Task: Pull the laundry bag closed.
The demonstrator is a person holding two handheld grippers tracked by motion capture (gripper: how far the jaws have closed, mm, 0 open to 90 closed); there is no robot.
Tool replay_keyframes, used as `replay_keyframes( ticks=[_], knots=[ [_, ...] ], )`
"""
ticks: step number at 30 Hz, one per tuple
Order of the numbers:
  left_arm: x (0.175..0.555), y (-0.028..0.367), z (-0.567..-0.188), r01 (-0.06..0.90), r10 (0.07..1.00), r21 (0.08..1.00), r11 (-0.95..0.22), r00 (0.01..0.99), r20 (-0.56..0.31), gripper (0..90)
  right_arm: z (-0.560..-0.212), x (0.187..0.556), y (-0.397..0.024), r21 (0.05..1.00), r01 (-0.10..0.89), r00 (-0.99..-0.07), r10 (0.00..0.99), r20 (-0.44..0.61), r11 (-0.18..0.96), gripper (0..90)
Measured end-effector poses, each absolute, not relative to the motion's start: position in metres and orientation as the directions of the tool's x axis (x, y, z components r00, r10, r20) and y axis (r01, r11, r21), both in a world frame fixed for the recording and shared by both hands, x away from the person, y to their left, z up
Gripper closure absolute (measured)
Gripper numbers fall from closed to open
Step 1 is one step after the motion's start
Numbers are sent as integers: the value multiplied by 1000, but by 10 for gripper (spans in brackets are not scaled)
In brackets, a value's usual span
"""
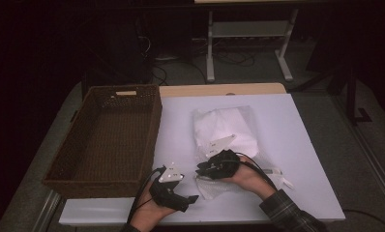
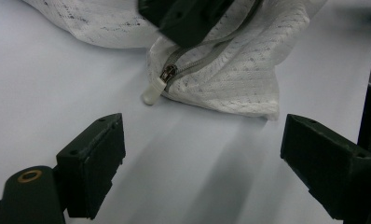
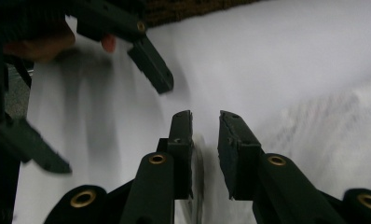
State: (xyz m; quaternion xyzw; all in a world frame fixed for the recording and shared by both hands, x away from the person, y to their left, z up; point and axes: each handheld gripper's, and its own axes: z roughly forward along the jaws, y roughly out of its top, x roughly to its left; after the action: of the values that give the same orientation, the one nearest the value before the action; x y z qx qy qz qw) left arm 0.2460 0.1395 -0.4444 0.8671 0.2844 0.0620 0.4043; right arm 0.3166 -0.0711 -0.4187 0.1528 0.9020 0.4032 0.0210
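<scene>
White table [image 1: 297, 159], bag [image 2: 230, 84] before left tongs [image 2: 202, 158]

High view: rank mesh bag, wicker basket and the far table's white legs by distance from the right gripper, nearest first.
From the right gripper:
1. Mesh bag, white, directly under and beyond it, touching.
2. Wicker basket, brown, at the left of the table.
3. White legs, on the floor past the table's far edge.

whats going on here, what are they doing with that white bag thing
A person holds a tool in each hand over a white table. The right tool rests on the near edge of a white mesh zipper bag; its jaws stand narrowly apart, and whether they pinch fabric can't be told. The left tool is open, empty, and aimed at the bag's white zipper pull without touching it. A brown wicker basket sits at the left.
</scene>
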Motion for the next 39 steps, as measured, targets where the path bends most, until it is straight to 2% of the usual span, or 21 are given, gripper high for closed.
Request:
replay_keyframes(
  ticks=[10, 18, 20, 39],
  knots=[
    [246, 141, -444, 444, 547, 736, -511, 829, -121, 133, -438, 322, -48, 669, 250, -961, 266, 80, 700, 744],
    [246, 141, -444, 444, 545, 734, -514, 830, -120, 133, -446, 321, -43, 653, 245, -962, 264, 71, 716, 753],
    [246, 141, -444, 445, 545, 733, -514, 830, -121, 133, -446, 321, -41, 660, 235, -963, 265, 56, 713, 797],
    [245, 140, -445, 446, 539, 728, -521, 833, -124, 133, -422, 319, -59, 772, 260, -954, 276, 114, 580, 799]
  ],
)
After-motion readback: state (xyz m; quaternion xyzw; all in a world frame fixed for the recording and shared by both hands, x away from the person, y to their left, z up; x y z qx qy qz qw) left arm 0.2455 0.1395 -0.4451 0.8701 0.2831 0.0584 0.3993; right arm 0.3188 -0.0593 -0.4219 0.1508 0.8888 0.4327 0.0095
